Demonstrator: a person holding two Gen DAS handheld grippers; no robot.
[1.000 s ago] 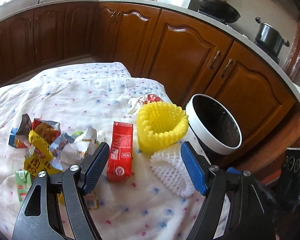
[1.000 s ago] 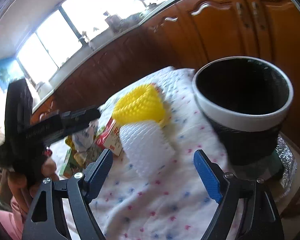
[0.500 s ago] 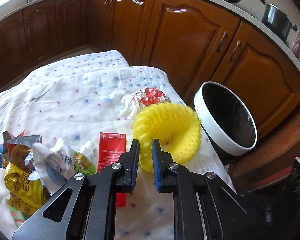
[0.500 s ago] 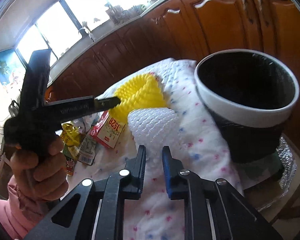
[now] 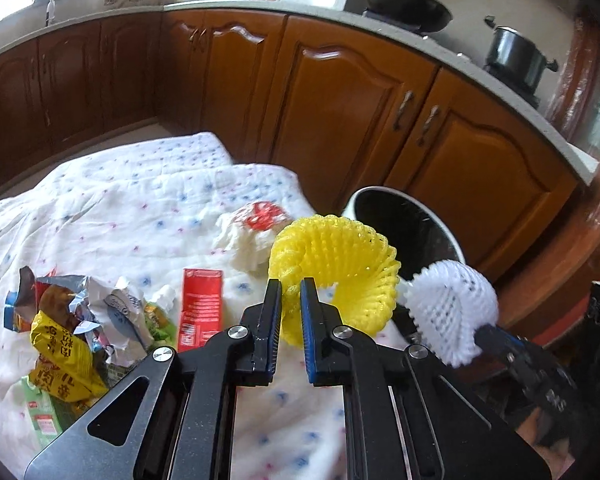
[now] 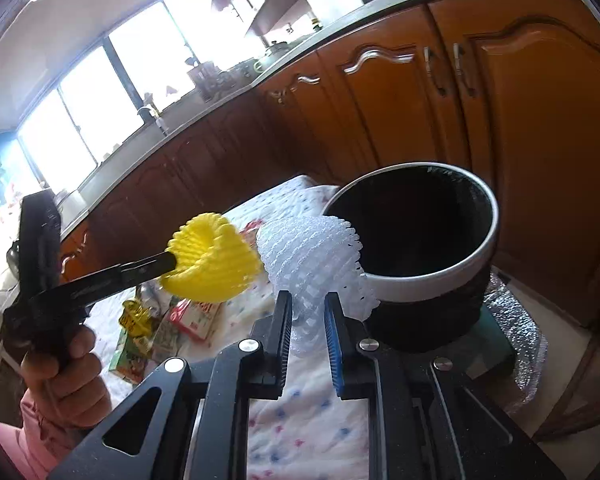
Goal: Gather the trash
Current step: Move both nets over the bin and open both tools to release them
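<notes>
My left gripper (image 5: 291, 292) is shut on a yellow foam fruit net (image 5: 340, 264) and holds it above the table; it also shows in the right wrist view (image 6: 212, 258). My right gripper (image 6: 308, 308) is shut on a white foam fruit net (image 6: 312, 256), lifted beside the rim of the black trash bin with a white rim (image 6: 428, 276). The white net (image 5: 450, 312) and the bin (image 5: 412, 224) also show in the left wrist view, to the right of the table. A red carton (image 5: 200, 308), crumpled wrappers (image 5: 72, 332) and a white-and-red wrapper (image 5: 256, 224) lie on the table.
The table carries a white dotted cloth (image 5: 120, 200). Brown kitchen cabinets (image 5: 340, 108) curve behind it, with a wok (image 5: 404, 4) and a pot (image 5: 516, 52) on the counter. The bin stands on a foil-covered base (image 6: 524, 344) at the table's right edge.
Both grippers shut, the left on the yellow net and the right on the white net, and lifted them off the cloth. The white net moved toward the bin.
</notes>
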